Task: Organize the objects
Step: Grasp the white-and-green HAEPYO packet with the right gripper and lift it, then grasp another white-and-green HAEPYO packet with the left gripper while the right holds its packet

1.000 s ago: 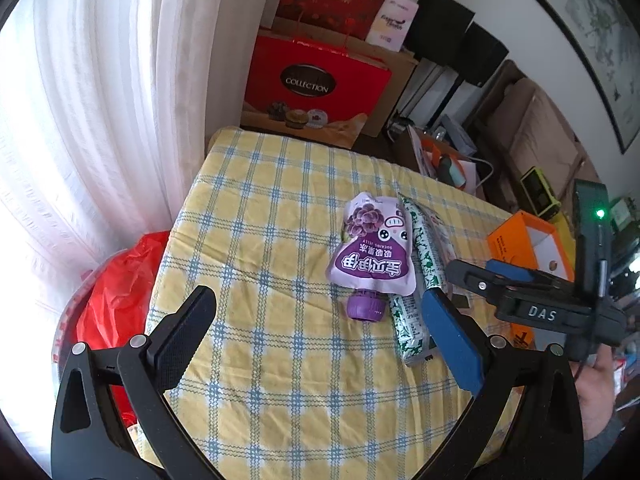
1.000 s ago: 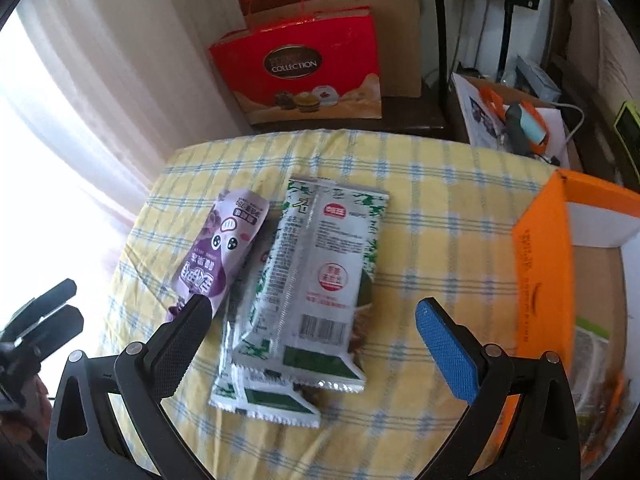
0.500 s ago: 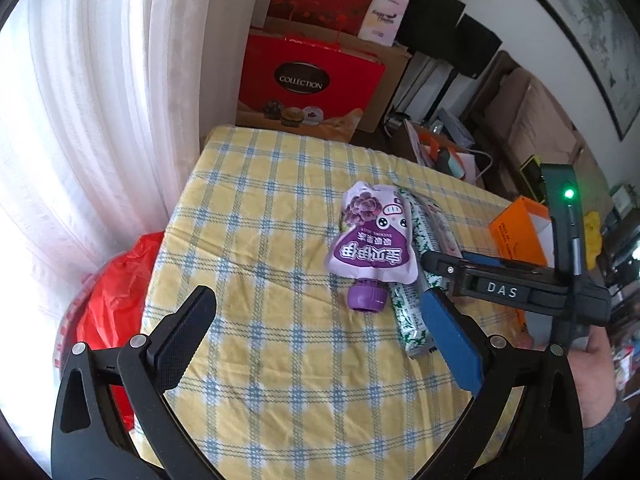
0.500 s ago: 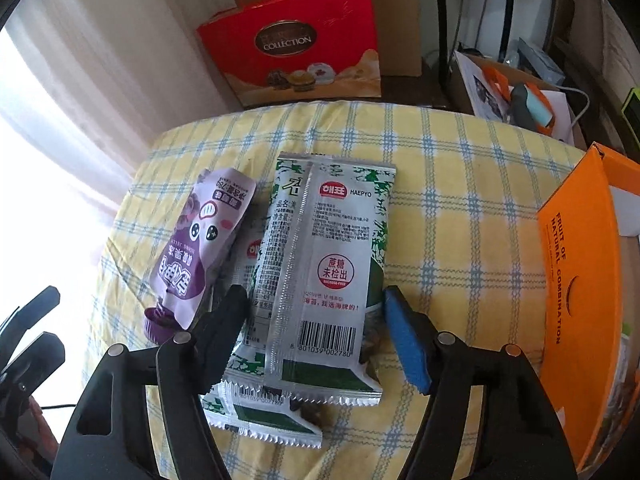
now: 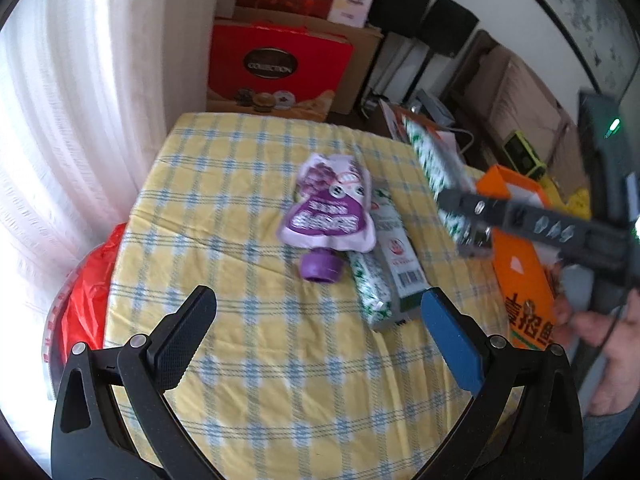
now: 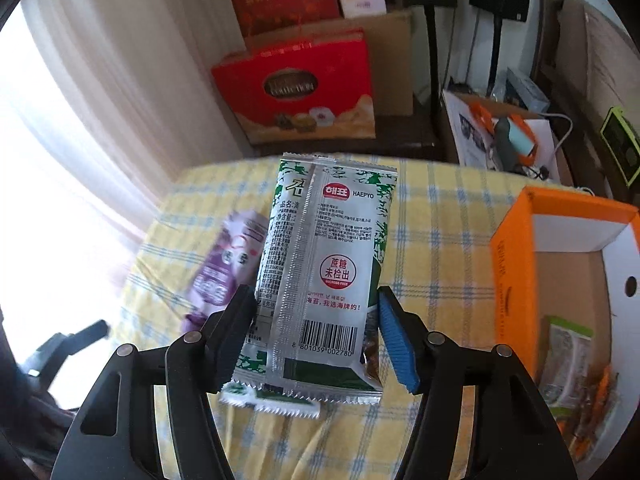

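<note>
My right gripper [image 6: 318, 328] is shut on a green-and-silver seaweed packet [image 6: 324, 264] and holds it lifted above the checked tablecloth [image 6: 436, 240]. The lifted packet also shows in the left wrist view [image 5: 436, 172], with the right gripper [image 5: 472, 220] clamped on it. A second seaweed packet [image 5: 384, 256] lies on the cloth, partly under a purple spout pouch [image 5: 328, 212]. The pouch is blurred in the right wrist view [image 6: 228, 264]. My left gripper [image 5: 316, 320] is open and empty above the near part of the table.
An open orange box [image 6: 516, 264] with snack packs inside stands at the table's right edge, also in the left wrist view [image 5: 520, 240]. A red gift box [image 5: 280, 68] stands behind the table. A red bag [image 5: 88, 280] sits left, below the curtain.
My right gripper closed on the top seaweed packet and lifted it off the table. One packet stays beside the pouch. My left gripper stayed open.
</note>
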The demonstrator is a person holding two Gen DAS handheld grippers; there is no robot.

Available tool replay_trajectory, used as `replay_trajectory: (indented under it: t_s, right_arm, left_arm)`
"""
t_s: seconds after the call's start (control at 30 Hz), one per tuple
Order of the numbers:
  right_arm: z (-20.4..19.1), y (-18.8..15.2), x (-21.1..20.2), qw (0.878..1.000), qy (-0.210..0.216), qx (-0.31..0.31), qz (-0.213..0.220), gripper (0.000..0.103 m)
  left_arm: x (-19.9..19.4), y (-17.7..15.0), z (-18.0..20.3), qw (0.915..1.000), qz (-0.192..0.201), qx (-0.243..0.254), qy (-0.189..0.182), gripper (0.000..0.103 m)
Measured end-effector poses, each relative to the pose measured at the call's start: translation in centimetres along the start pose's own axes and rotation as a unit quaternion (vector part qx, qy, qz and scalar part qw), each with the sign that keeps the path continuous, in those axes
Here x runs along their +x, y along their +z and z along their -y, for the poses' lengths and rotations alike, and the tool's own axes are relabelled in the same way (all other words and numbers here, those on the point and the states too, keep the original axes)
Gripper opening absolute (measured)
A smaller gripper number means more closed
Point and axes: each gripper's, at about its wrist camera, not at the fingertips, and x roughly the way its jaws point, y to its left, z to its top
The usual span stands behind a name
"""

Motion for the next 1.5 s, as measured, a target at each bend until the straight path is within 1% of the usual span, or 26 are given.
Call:
replay_trajectory:
  t_s: [0.2, 0.3, 0.53, 0.63, 0.8, 0.97, 1.07, 1.1, 1.13, 1.17, 1.2, 1.33, 1.5]
  right_arm:
    - [0.4, 0.2, -3.4, 1.0, 0.014, 0.005, 0.023, 0.064]
    - [0.9, 0.3, -4.9, 0.999, 0.017, 0.011, 0.033, 0.064]
    - [1.7, 0.2, -7.6, 0.998, 0.025, 0.017, 0.052, 0.064]
    - [2.2, -0.1, -8.3, 0.998, 0.026, 0.021, 0.055, 0.064]
    - [3.4, -0.5, -9.1, 0.997, 0.028, 0.029, 0.061, 0.064]
    - [4.5, -1.0, -9.5, 0.997, 0.027, 0.038, 0.064, 0.064]
    - [4.8, -1.4, -9.7, 0.997, 0.024, 0.038, 0.065, 0.064]
    - [4.8, -1.5, -9.7, 0.997, 0.023, 0.038, 0.065, 0.064]
    - [4.9, -1.6, -9.8, 0.997, 0.022, 0.038, 0.066, 0.064]
    - [5.0, -1.7, -9.9, 0.997, 0.021, 0.038, 0.066, 0.064]
    - [5.0, -1.8, -9.9, 0.997, 0.02, 0.037, 0.066, 0.064]
    - [5.3, -2.1, -10.0, 0.997, 0.017, 0.039, 0.067, 0.065]
    - [5.3, -2.6, -10.7, 0.997, 0.016, 0.039, 0.072, 0.065]
  left_arm:
    - [1.0, -0.3, 2.6, 0.9998, -0.008, 0.015, 0.008, 0.102]
    - [1.8, -0.3, 3.6, 0.9996, -0.015, 0.02, 0.016, 0.1]
    - [4.1, -0.5, 6.2, 0.9982, -0.04, 0.035, 0.027, 0.099]
    - [5.2, -0.4, 7.0, 0.9979, -0.05, 0.033, 0.024, 0.099]
    - [7.3, 0.2, 7.6, 0.9972, -0.071, 0.015, 0.017, 0.099]
    - [9.0, 0.4, 8.1, 0.9957, -0.081, 0.015, 0.043, 0.099]
    - [9.7, 0.2, 8.4, 0.9945, -0.082, 0.023, 0.061, 0.092]
    - [9.7, 0.1, 8.6, 0.994, -0.078, 0.031, 0.071, 0.085]
    - [9.7, 0.0, 8.7, 0.9935, -0.075, 0.038, 0.076, 0.074]
    - [9.6, -0.1, 8.9, 0.9933, -0.071, 0.048, 0.077, 0.071]
    - [9.4, -0.2, 8.9, 0.9935, -0.07, 0.05, 0.075, 0.067]
    - [8.8, -0.6, 8.5, 0.9946, -0.072, 0.046, 0.06, 0.064]
    - [6.4, -1.4, 8.3, 0.9966, -0.064, 0.041, 0.032, 0.062]
